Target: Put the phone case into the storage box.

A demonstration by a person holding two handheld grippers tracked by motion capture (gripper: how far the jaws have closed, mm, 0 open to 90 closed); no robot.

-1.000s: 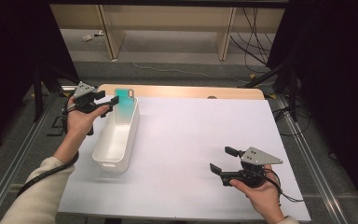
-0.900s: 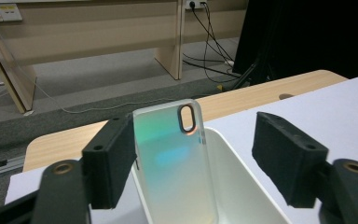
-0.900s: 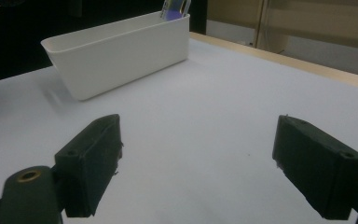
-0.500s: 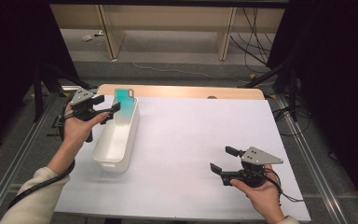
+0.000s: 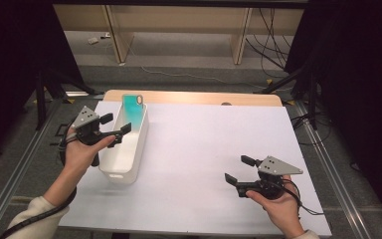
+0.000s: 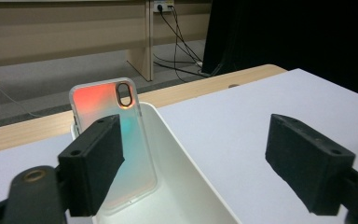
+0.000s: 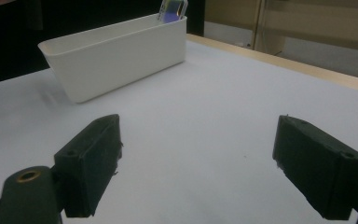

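Note:
A translucent phone case (image 5: 133, 112), teal seen from above and orange-tinted in the left gripper view (image 6: 137, 154), stands upright against the far end wall of a long white bin (image 5: 129, 172). My left gripper (image 5: 117, 124) hovers over the bin's left rim, a little nearer than the case. Its jaws have just been opening and stand wide with nothing between them (image 6: 200, 163); the case is beyond the fingertips. My right gripper (image 5: 239, 169) rests low over the white tabletop at the near right, open and empty (image 7: 196, 163). The bin (image 7: 116, 56) with the case (image 7: 172, 9) lies far ahead of it.
A white sheet (image 5: 204, 149) covers the table, with a wooden strip (image 5: 199, 98) along its far edge. Metal rails run down both sides. Beyond the table are the floor, cables and wooden furniture legs.
The left gripper has drawn back from the phone case toward the person, and its jaws have widened. The case stays standing in the bin. The right gripper has not moved.

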